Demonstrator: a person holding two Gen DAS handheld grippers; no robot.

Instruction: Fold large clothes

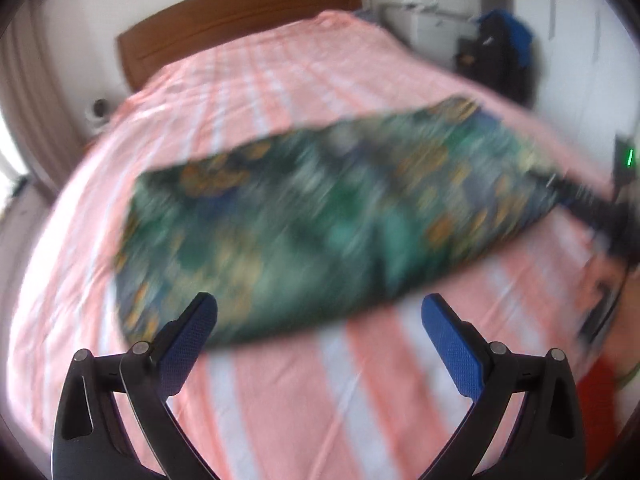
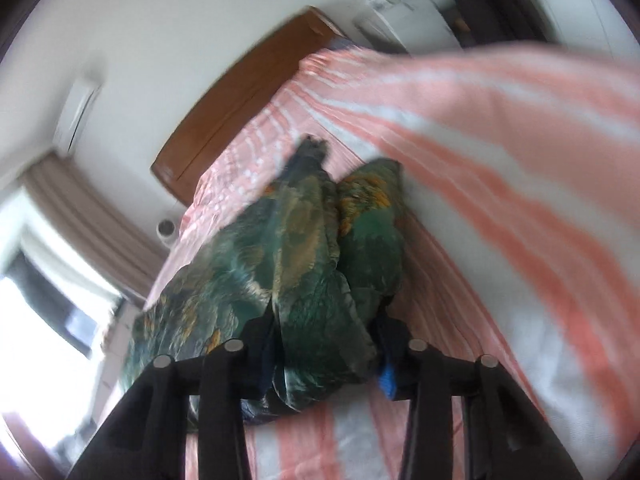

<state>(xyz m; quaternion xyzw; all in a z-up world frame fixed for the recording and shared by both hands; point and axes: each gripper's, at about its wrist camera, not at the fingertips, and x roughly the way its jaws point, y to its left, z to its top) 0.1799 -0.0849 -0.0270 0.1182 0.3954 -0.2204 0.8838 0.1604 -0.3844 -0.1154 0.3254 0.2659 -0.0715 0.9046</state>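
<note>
A large green, blue and orange patterned garment (image 1: 320, 220) lies across the pink-and-white striped bed (image 1: 280, 80), blurred in the left wrist view. My left gripper (image 1: 320, 304) hovers above the garment's near edge, open, with nothing between its blue pads (image 1: 452, 344). At the garment's right end, my right gripper (image 1: 588, 208) shows as a dark blur against the cloth. In the right wrist view the garment (image 2: 304, 248) is bunched into folds, and my right gripper (image 2: 324, 324) is shut on that bunch; the cloth hides most of its fingers.
A brown wooden headboard (image 1: 240, 12) stands at the far end of the bed. Dark and blue things (image 1: 500, 48) are piled at the back right by white furniture. A curtain (image 2: 88, 216) and a bright window (image 2: 40, 300) are on the left. A person's red clothing (image 1: 596, 400) shows at the right edge.
</note>
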